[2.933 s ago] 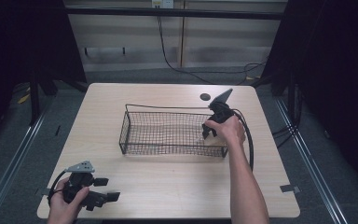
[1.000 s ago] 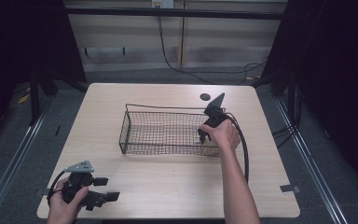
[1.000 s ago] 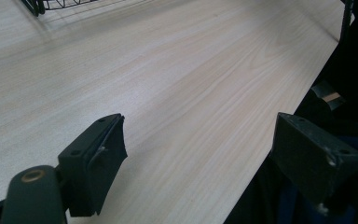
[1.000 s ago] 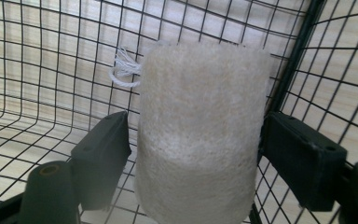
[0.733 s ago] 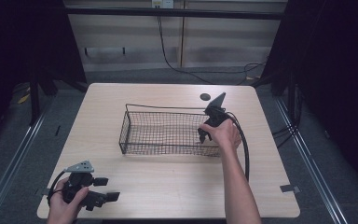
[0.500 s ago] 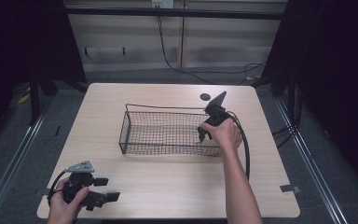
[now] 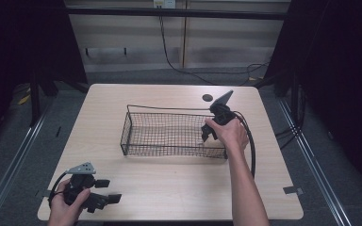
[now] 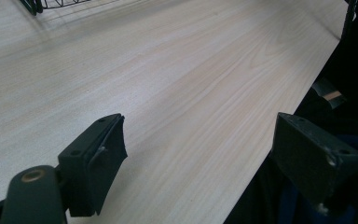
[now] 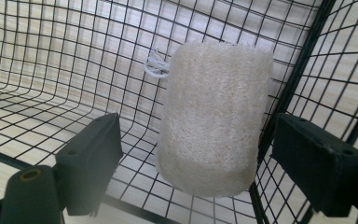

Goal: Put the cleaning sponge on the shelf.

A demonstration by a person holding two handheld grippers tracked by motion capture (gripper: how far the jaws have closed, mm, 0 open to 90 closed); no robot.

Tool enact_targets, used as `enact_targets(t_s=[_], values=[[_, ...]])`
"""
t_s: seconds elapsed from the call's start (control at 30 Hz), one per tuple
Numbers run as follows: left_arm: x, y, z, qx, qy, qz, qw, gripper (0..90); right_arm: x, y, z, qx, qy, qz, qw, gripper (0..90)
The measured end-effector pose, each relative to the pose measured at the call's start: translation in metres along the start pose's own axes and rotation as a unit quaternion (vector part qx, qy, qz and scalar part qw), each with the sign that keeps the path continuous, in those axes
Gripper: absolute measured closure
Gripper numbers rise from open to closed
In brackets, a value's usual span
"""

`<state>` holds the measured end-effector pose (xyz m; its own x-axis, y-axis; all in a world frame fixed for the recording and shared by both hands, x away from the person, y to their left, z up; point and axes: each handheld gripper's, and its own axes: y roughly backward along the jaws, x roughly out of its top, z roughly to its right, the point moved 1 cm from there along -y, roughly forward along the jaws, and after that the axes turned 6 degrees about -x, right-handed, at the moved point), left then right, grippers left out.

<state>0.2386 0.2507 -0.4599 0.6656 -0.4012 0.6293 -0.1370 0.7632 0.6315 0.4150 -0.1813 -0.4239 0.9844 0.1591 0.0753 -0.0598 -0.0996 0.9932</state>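
Already at the basket's right end, my right gripper [image 7: 209, 134] hung over the wire basket [image 7: 169, 134], tilted down into it from the rim. Through the right gripper view my jaws stood wide apart, one on each side of the loofah sponge [image 9: 213, 116], neither pad touching it. The sponge was pale, coarse-fibred, roughly oblong, and lay in the corner of the basket, leaning against the end wall where the mesh meets the thick corner wire. A small white string loop [image 9: 154, 66] stuck out from its upper left edge. The right-hand jaw sat outside or level with the corner wire; I could not tell which.

My right hand [image 7: 228, 134] wrapped the gripper body, its cable [image 7: 250, 146] looping down past my forearm toward the table edge.

My left gripper [image 7: 92, 190] rested low at the near left corner of the table [image 7: 169, 179], well apart from the basket. In the left gripper view its jaws were spread wide with nothing between them, bare pale wood beneath one and the table's edge under the other. A corner of the basket [image 8: 35, 4] showed at the top of that view.

A small dark disc [image 7: 207, 98] lay on the table beyond the basket, near the far edge.
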Motion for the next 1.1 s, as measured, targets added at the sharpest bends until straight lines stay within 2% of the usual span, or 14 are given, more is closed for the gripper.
enact_targets(t_s=[0.17,0.2,0.27,0.37,0.4,0.8,0.9,0.93,1.1], values=[[0.0,-0.001,0.0,0.002,0.0,0.0,1.0,17.4,-0.003,0.003,0.001,0.002,0.007,0.001,1.0,18.5],[0.0,-0.001,0.0,0.001,0.001,0.001,1.0,17.4,-0.004,0.005,0.001,0.003,0.009,0.013,0.9999,18.3],[0.0,-0.001,0.0,0.002,0.0,0.001,1.0,17.4,-0.006,0.006,0.001,0.007,0.011,0.018,0.9997,18.1],[0.0,-0.001,0.0,0.002,0.0,0.001,1.0,17.4,-0.008,0.006,0.001,0.012,0.016,0.02,0.9996,17.9],[0.0,-0.001,0.0,0.001,0.0,0.0,1.0,17.4,-0.01,0.006,0.001,0.016,0.022,0.029,0.9992,17.7],[0.0,-0.002,0.0,0.001,0.001,-0.001,1.0,17.4,-0.024,0.013,0.005,0.029,0.034,0.049,0.9978,20.6],[0.0,-0.001,0.0,0.001,0.0,-0.002,1.0,17.4,-0.027,0.017,0.003,0.033,0.041,0.056,0.9971,21.6],[0.0,-0.002,0.0,0.001,0.001,-0.001,1.0,17.4,-0.029,0.02,0.003,0.042,0.048,0.066,0.9958,22.7],[0.0,-0.002,0.0,0.0,-0.002,-0.007,1.0,17.4,-0.033,0.024,0.0,0.045,0.059,0.077,0.9943,23.1]])
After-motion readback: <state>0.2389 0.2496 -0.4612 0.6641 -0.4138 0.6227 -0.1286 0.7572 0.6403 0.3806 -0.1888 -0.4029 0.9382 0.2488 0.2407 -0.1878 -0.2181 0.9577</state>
